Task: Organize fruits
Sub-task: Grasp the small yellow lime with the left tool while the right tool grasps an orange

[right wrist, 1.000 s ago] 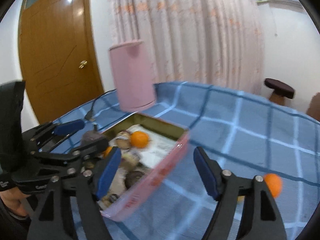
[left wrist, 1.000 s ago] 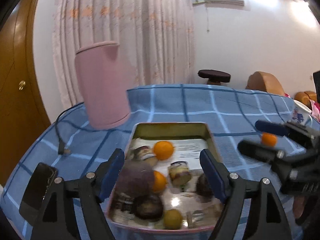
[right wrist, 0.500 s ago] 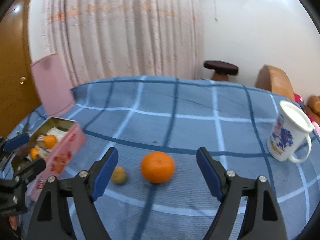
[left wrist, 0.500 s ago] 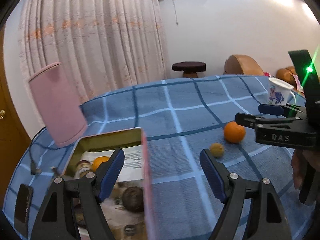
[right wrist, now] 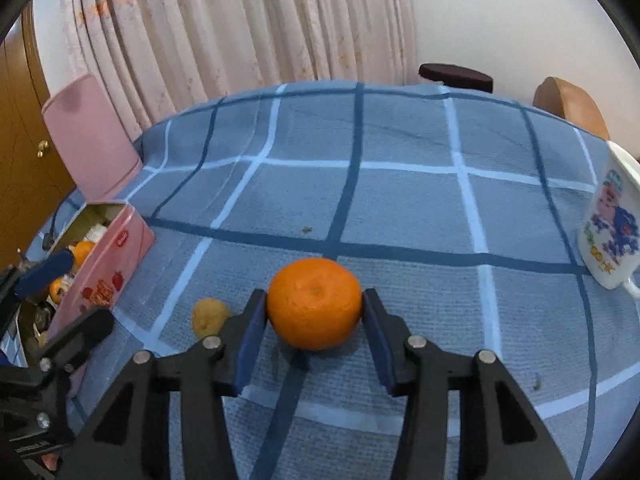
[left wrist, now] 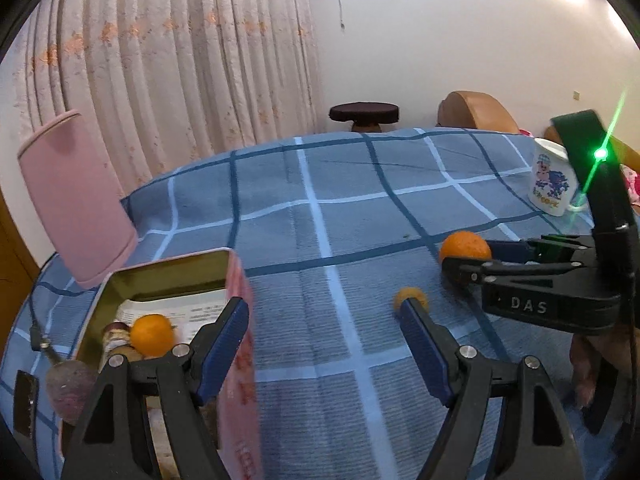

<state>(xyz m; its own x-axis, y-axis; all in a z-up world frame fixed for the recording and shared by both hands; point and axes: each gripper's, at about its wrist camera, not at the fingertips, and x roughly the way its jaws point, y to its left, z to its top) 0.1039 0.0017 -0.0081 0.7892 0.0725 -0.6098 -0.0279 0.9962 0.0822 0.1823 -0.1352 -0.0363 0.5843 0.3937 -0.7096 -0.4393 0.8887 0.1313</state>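
A large orange (right wrist: 315, 303) rests on the blue checked tablecloth (right wrist: 400, 200). My right gripper (right wrist: 314, 312) has closed its blue pads on both sides of it; it also shows in the left wrist view (left wrist: 465, 246). A small yellowish fruit (right wrist: 209, 316) lies just left of it, seen too in the left wrist view (left wrist: 410, 297). My left gripper (left wrist: 324, 316) is open and empty, above the cloth beside the pink tin (left wrist: 240, 340). The tin holds an orange (left wrist: 152, 334) and other dark fruits.
The tin's pink lid (left wrist: 76, 200) stands upright at the back left. A white printed mug (right wrist: 610, 224) stands at the right. A phone (left wrist: 25, 402) and a cable lie at the left table edge. Curtain, stool and chair are behind.
Both grippers swung right, away from the tin. My right gripper came down on the large orange and closed around it. The left gripper stayed open.
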